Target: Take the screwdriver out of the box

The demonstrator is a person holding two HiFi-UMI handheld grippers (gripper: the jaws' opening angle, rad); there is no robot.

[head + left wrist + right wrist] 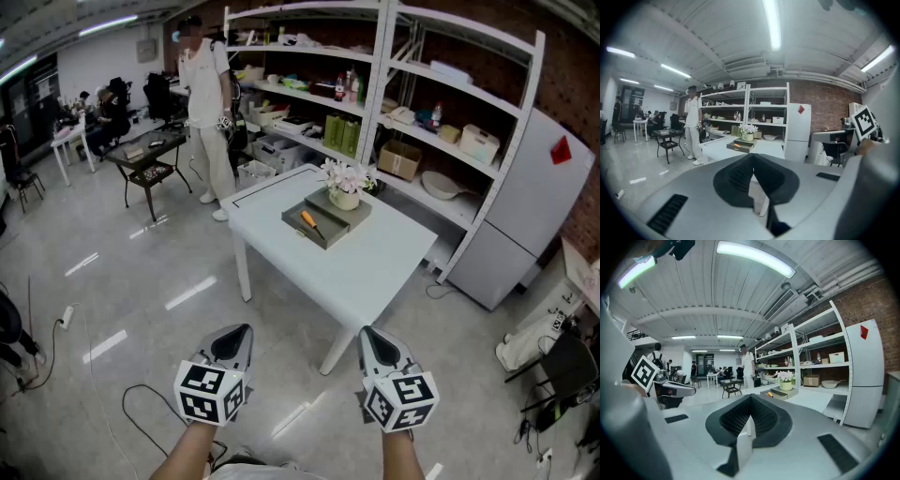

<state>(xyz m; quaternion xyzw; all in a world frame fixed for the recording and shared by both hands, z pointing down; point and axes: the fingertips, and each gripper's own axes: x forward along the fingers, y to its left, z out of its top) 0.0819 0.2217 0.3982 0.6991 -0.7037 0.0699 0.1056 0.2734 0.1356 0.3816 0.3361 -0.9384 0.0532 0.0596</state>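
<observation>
The left hand-held gripper [241,330] and the right hand-held gripper [367,331] are held side by side over the floor [141,309], short of the near corner of the bench [375,267]. Both are seen with their jaws pressed together and nothing pinched between them. They are pointed towards the bench and kept well apart from everything on it. The screwdriver [307,221], with an orange handle, is seen lying in the flat grey box [323,234], which is set on the far half of the bench, clear of its edges. A pot of pale flowers [344,187] is placed just behind the screwdriver. Beyond the bench, white shelving [394,103] and a white fridge [525,206] are seen, and a person [208,112] in white is standing by the shelving's left end.
</observation>
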